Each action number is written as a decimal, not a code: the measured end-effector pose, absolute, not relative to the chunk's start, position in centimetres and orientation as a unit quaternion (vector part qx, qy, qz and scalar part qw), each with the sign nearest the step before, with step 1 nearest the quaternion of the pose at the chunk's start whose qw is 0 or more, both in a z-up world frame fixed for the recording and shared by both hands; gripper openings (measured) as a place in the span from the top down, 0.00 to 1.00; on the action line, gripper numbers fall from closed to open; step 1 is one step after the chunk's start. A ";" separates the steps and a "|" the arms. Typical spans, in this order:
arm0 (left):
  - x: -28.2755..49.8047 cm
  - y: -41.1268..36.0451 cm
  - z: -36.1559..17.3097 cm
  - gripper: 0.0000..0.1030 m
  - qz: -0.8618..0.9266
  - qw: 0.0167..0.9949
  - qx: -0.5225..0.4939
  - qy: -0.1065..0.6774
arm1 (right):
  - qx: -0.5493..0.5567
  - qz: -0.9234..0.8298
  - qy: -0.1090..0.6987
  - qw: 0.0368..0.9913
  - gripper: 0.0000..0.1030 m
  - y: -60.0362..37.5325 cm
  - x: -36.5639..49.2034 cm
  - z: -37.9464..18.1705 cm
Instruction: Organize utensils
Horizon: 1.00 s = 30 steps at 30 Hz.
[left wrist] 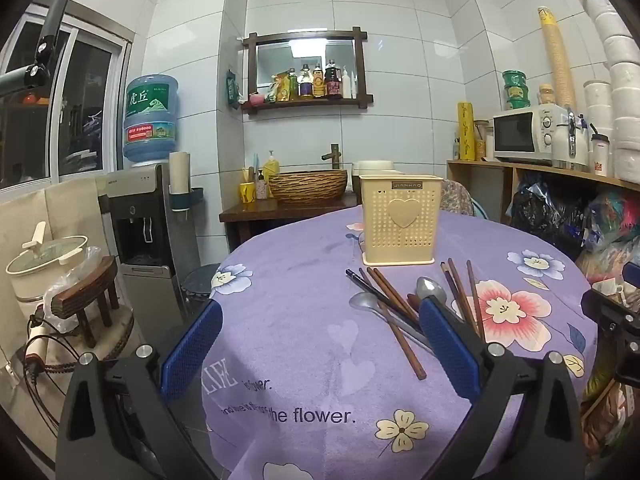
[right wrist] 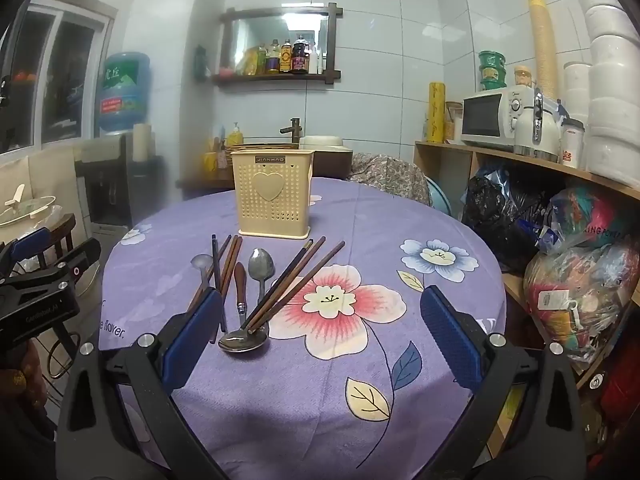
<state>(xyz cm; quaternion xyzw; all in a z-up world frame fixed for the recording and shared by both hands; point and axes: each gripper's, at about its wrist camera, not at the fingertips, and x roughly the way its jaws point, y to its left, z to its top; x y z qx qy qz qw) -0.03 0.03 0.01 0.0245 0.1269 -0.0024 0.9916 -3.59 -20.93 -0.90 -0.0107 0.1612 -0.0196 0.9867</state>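
A cream perforated utensil holder (left wrist: 399, 224) with a heart on its front stands upright on the round purple floral table (left wrist: 288, 280); it also shows in the right wrist view (right wrist: 273, 199). In front of it lie loose wooden chopsticks (left wrist: 390, 292) (right wrist: 296, 280), metal spoons (left wrist: 431, 289) (right wrist: 261, 266) (right wrist: 244, 340) and a wooden-handled utensil (right wrist: 240, 284). My left gripper (left wrist: 320, 344) is open and empty, above the table just left of the pile. My right gripper (right wrist: 320, 344) is open and empty, above the table just right of the pile.
A water dispenser (left wrist: 148, 216) and a pot (left wrist: 44, 260) on a stool stand left of the table. Shelves with a microwave (left wrist: 528, 134), stacked cups and plastic bags (right wrist: 580, 280) line the right. A basket sink (left wrist: 308, 186) is behind the table.
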 end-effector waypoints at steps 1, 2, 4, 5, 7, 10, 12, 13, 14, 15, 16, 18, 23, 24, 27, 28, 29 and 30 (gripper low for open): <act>0.0 0.0 0.0 0.05 -0.001 0.992 0.024 0.128 | -0.011 -0.018 0.159 0.987 0.05 -20.9 -3.6 -0.9; 0.0 0.1 0.0 0.05 0.000 0.991 0.024 0.128 | -0.011 -0.019 0.159 0.987 0.05 -20.9 -3.6 -0.9; 0.0 0.1 -0.1 0.05 0.001 0.991 0.022 0.131 | -0.011 -0.019 0.158 0.987 0.05 -20.9 -3.6 -0.9; 0.0 0.1 0.0 0.05 0.002 0.991 0.022 0.132 | -0.011 -0.019 0.157 0.987 0.05 -20.9 -3.6 -0.9; 0.1 -0.2 0.1 0.05 0.000 0.991 0.024 0.132 | -0.010 -0.018 0.158 0.987 0.05 -20.9 -3.6 -0.9; 0.1 0.0 0.0 0.05 -0.002 0.991 0.023 0.131 | -0.009 -0.017 0.157 0.987 0.05 -20.9 -3.6 -0.9; 0.1 0.1 0.3 0.05 -0.001 0.991 0.024 0.131 | -0.009 -0.017 0.157 0.987 0.05 -20.9 -3.6 -0.9; 0.2 0.1 0.3 0.05 -0.002 0.991 0.023 0.131 | -0.009 -0.017 0.157 0.987 0.05 -20.9 -3.6 -0.9; 0.1 0.1 0.5 0.05 -0.001 0.991 0.024 0.130 | -0.009 -0.017 0.157 0.987 0.05 -20.9 -3.6 -0.9; 0.2 0.1 0.5 0.05 -0.001 0.991 0.024 0.130 | -0.008 -0.017 0.157 0.987 0.05 -20.9 -3.6 -0.9; 0.1 0.0 0.5 0.05 -0.001 0.991 0.025 0.129 | -0.009 -0.017 0.157 0.987 0.05 -20.9 -3.6 -0.9; 0.1 0.1 0.6 0.05 -0.001 0.991 0.025 0.130 | -0.010 -0.017 0.157 0.987 0.05 -20.9 -3.6 -0.9; 0.2 0.1 0.4 0.05 0.001 0.991 0.028 0.128 | -0.007 -0.015 0.158 0.987 0.05 -21.3 -3.5 -0.9; 0.2 0.1 0.4 0.05 0.002 0.991 0.028 0.127 | -0.006 -0.015 0.158 0.987 0.05 -21.2 -3.3 -1.1; 0.2 0.1 0.3 0.05 0.002 0.991 0.029 0.127 | -0.007 -0.017 0.156 0.988 0.05 -20.7 -3.5 -1.2; 0.2 0.1 0.3 0.05 0.002 0.991 0.029 0.127 | -0.007 -0.017 0.156 0.988 0.05 -20.7 -3.6 -1.2; 0.2 0.1 0.3 0.05 0.002 0.991 0.030 0.128 | -0.007 -0.017 0.155 0.988 0.05 -20.7 -3.7 -1.2; 0.2 0.0 0.2 0.05 0.002 0.991 0.030 0.128 | -0.006 -0.016 0.156 0.988 0.05 -20.8 -3.7 -1.1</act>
